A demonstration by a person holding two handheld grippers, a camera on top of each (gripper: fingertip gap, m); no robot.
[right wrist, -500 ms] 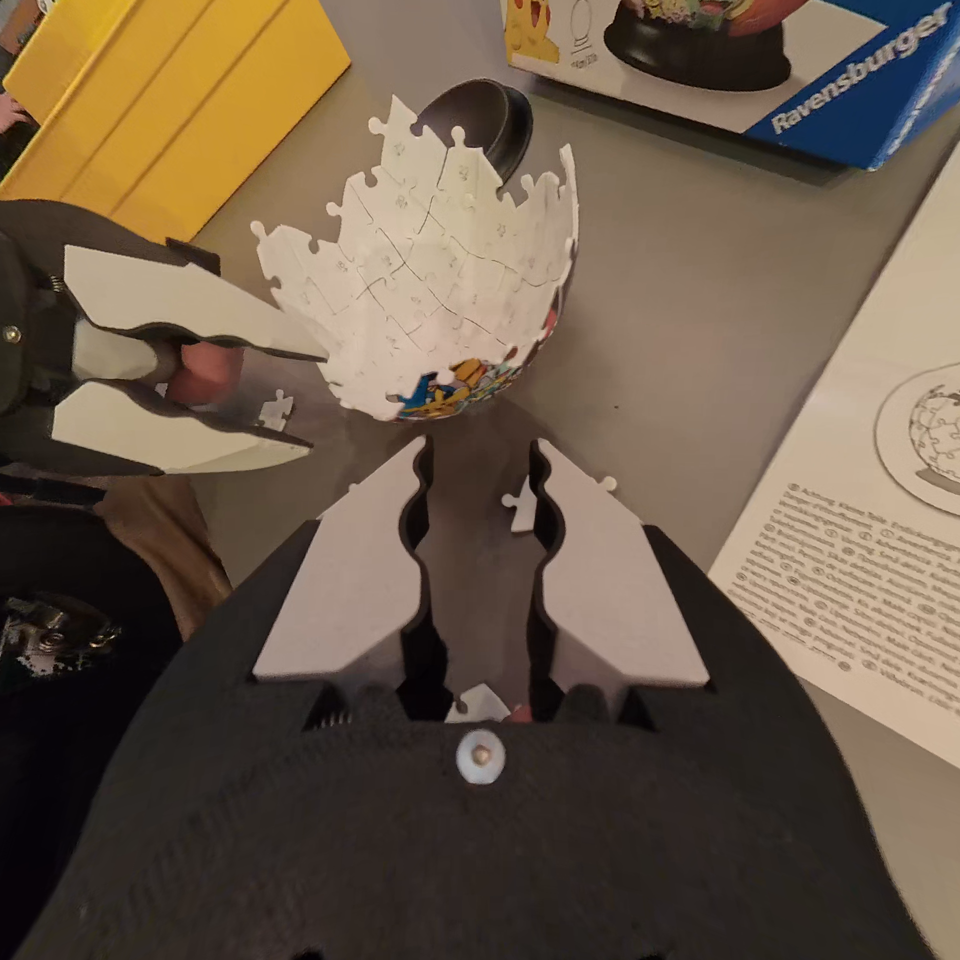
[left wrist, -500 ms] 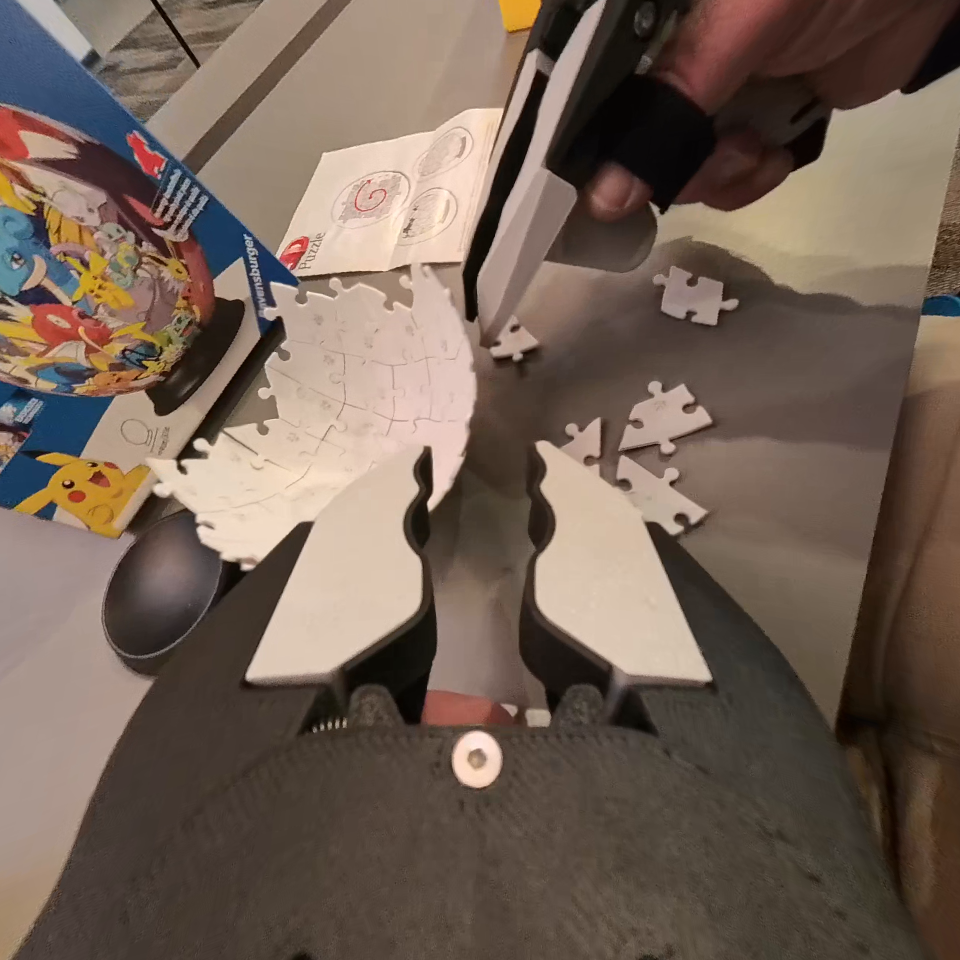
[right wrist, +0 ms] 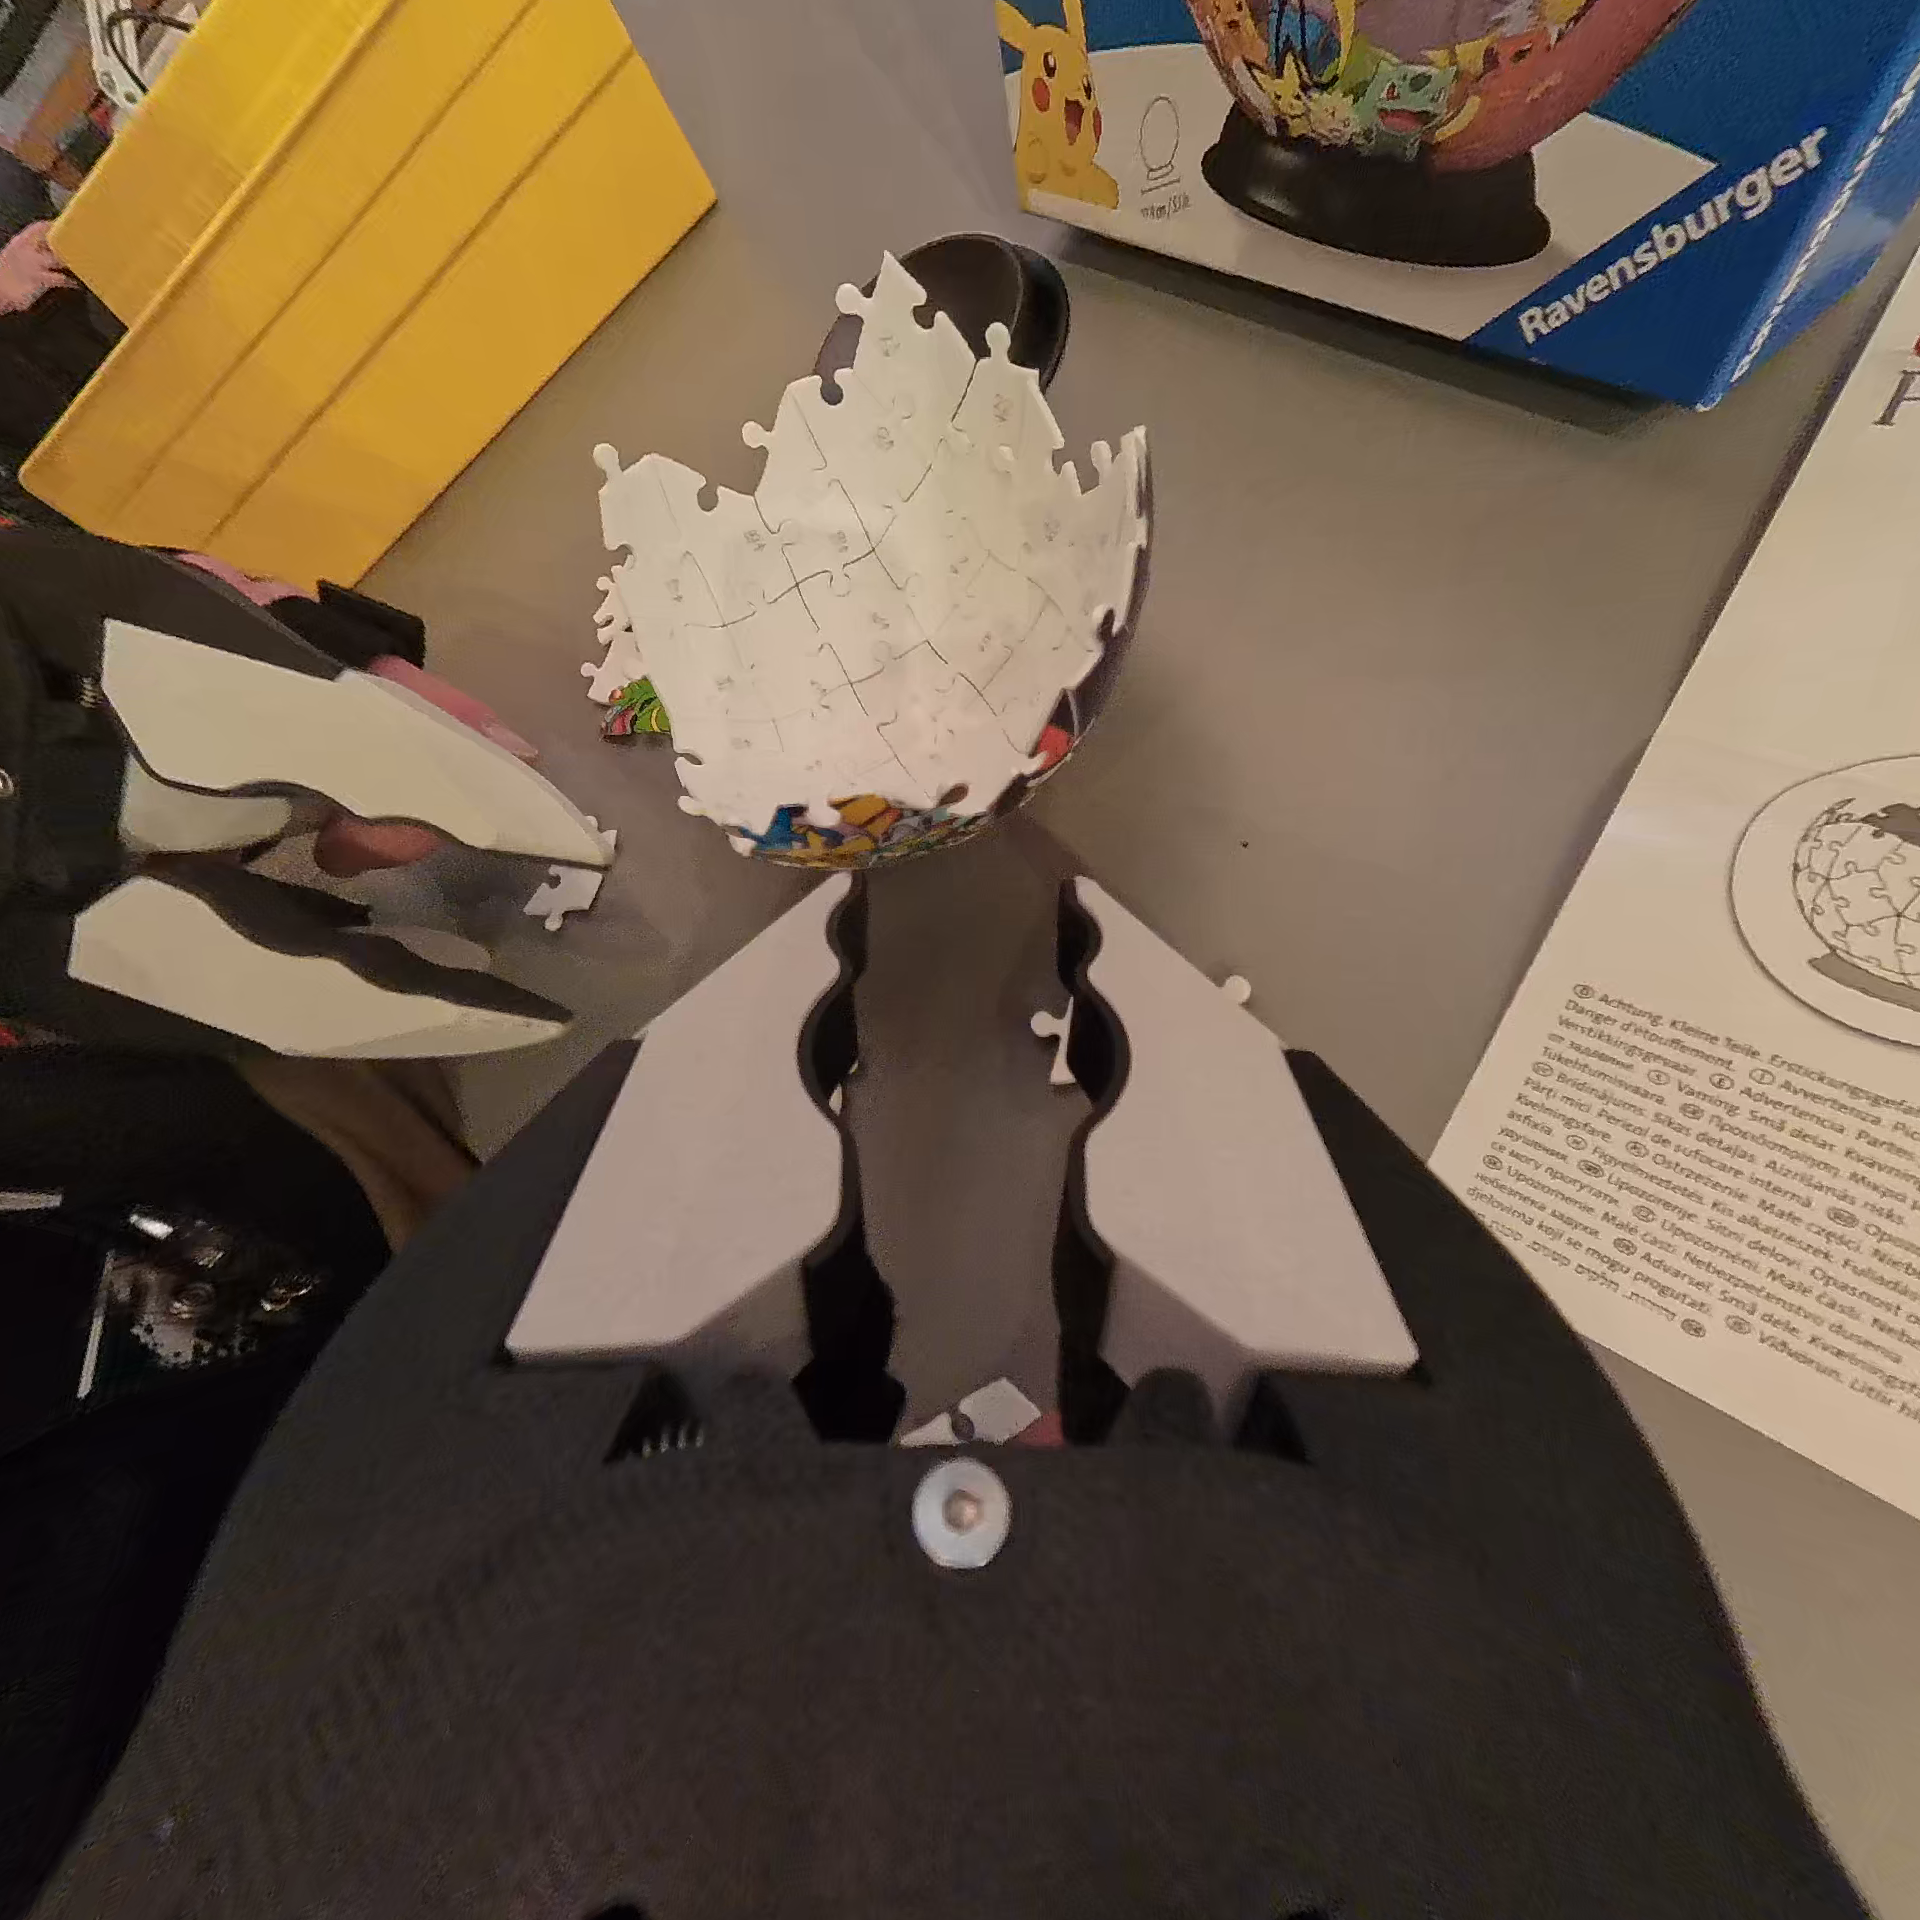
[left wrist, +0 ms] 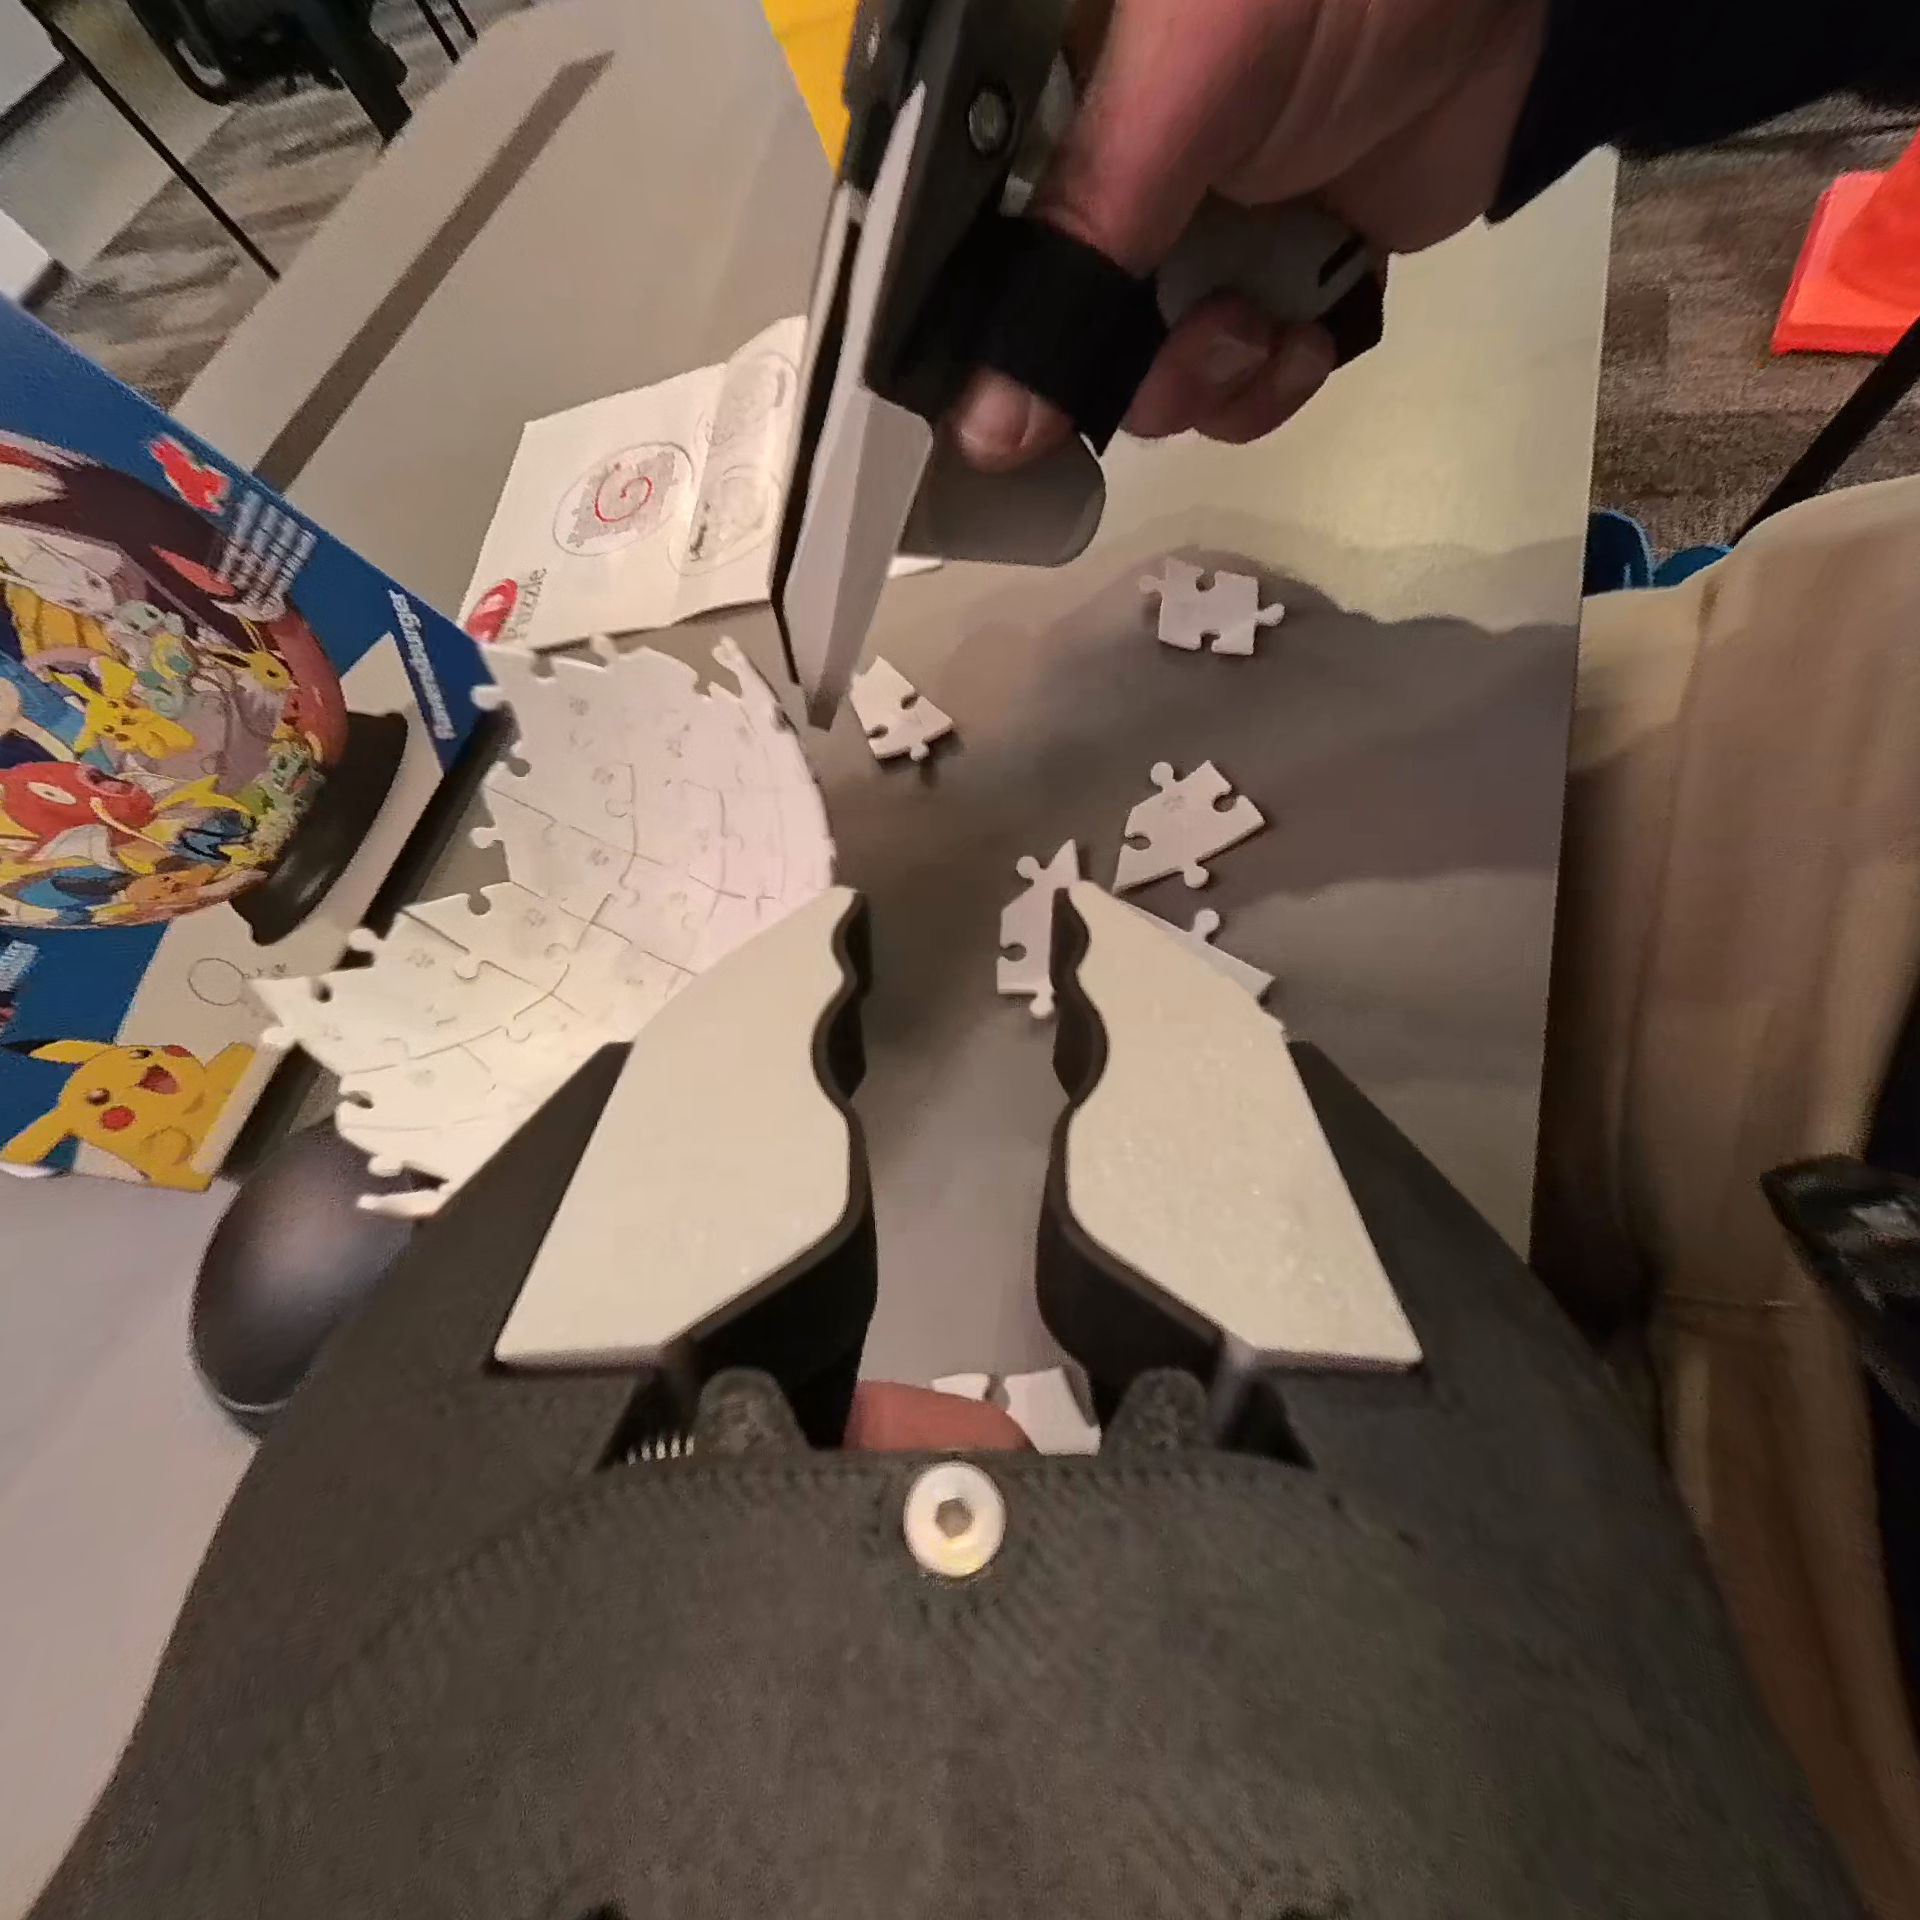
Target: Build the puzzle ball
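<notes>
The half-built puzzle ball (right wrist: 883, 644) sits on the grey table (right wrist: 1351, 727), a jagged white bowl of joined pieces, open side up and tipped toward the right wrist camera. Only that right wrist view catches the printed colour along its lower edge, plus the black stand (right wrist: 1023, 296) poking out just behind it and a yellow box (right wrist: 343, 270) off to the side. The right gripper (right wrist: 961, 894) hovers just in front of the ball, jaws spread with nothing between them; a loose white piece (right wrist: 1055, 1023) peeks out beside its right finger. From the left wrist camera the shell (left wrist: 623, 873) shows only its white inside, with the blue puzzle box (left wrist: 177, 727) right against it and the dark stand (left wrist: 270, 1288) low at the left. This view alone lays out the scattered loose pieces (left wrist: 1190, 826) on the table, and the instruction sheet (left wrist: 623, 520) beyond. The left gripper (left wrist: 956, 914) is spread too, empty, tips near the ball's rim. Here the right gripper (left wrist: 821, 717) comes down from above in a hand (left wrist: 1247, 156), tips just beside a single piece (left wrist: 899, 712), edge-on, so its gap is hidden from this side.
</notes>
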